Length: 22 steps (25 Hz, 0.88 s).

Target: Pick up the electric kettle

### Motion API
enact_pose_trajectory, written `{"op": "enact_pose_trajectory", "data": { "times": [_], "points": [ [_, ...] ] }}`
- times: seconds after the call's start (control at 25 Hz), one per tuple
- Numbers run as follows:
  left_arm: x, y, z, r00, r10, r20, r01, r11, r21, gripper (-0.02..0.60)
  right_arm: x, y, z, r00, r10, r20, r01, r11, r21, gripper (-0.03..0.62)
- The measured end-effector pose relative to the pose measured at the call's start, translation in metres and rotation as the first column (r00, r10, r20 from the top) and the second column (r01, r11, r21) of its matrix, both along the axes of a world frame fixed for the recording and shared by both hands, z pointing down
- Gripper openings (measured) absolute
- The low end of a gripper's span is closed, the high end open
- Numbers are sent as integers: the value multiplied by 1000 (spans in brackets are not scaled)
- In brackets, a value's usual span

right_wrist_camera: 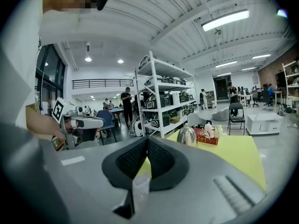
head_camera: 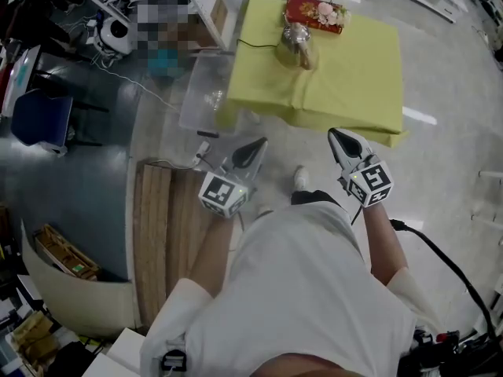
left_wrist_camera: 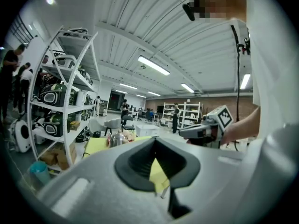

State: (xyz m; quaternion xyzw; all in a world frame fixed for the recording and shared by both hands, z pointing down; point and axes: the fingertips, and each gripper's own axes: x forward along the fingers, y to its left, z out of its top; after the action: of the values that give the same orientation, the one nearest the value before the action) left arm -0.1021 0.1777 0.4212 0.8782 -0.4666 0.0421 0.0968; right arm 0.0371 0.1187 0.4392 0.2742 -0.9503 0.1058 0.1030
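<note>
A silver electric kettle (head_camera: 295,42) stands on a yellow-covered table (head_camera: 354,85), a cord running from it to the left; it also shows as the kettle (left_wrist_camera: 117,139) and the kettle (right_wrist_camera: 187,134). Both grippers hover over the floor, short of the table's near edge. My left gripper (head_camera: 253,149) is shut and empty; in its own view its jaws (left_wrist_camera: 156,164) meet. My right gripper (head_camera: 341,141) is shut too, with nothing held, its jaws (right_wrist_camera: 146,164) closed. Each gripper points toward the table.
A red box with flowers (head_camera: 315,13) lies just behind the kettle. A clear plastic bin (head_camera: 206,93) sits on the floor left of the table, with a power strip (head_camera: 202,151) and a wooden pallet (head_camera: 165,234) nearer me. White shelving (right_wrist_camera: 163,106) stands behind the table.
</note>
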Motion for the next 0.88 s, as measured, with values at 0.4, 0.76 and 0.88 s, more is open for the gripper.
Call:
{"op": "enact_pose_trajectory", "data": {
  "times": [0.4, 0.76, 0.88],
  "points": [
    [14, -58, 11, 998, -60, 0, 60, 998, -20, 2, 9, -61, 20, 997, -75, 2, 75, 997, -23, 4],
    [27, -83, 16, 997, -73, 6, 73, 997, -23, 1, 23, -90, 26, 993, -115, -8, 114, 993, -32, 5],
    [30, -89, 18, 997, -73, 6, 73, 997, -28, 0, 25, -94, 30, 993, -120, -11, 120, 992, -38, 5]
  ]
}}
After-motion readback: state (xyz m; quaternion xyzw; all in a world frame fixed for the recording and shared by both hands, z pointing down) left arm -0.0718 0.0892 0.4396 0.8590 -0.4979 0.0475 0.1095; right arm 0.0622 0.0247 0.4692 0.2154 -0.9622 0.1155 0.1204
